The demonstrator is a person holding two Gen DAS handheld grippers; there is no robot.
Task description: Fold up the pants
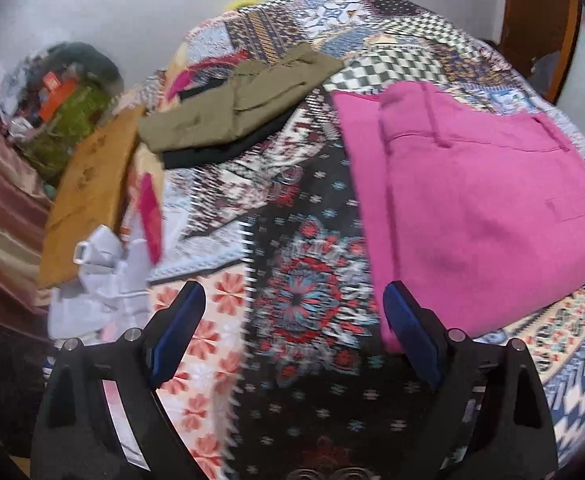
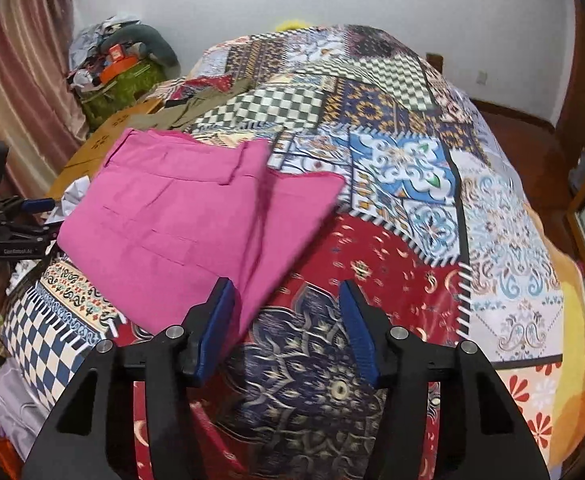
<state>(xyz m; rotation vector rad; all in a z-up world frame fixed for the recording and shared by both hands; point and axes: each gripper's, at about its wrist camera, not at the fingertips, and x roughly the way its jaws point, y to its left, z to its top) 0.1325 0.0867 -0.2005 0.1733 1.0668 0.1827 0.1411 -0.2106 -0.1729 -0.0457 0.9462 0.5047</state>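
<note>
Left wrist view: my left gripper (image 1: pixel 294 332) hovers with jaws wide, empty; the folded pink pants (image 1: pixel 472 208) lie on the bed's patchwork quilt (image 1: pixel 300 264), right of it.

Right wrist view: my right gripper (image 2: pixel 286 328) also gapes empty beside the pants' (image 2: pixel 180 224) near corner; a careless pinch could drag the fold loose.

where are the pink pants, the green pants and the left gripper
pink pants (image 2: pixel 164 224): right wrist view, middle of the top layer
green pants (image 1: pixel 228 108): left wrist view, middle of the cloth
left gripper (image 1: pixel 292 332): left wrist view, midway between fingertips
</note>
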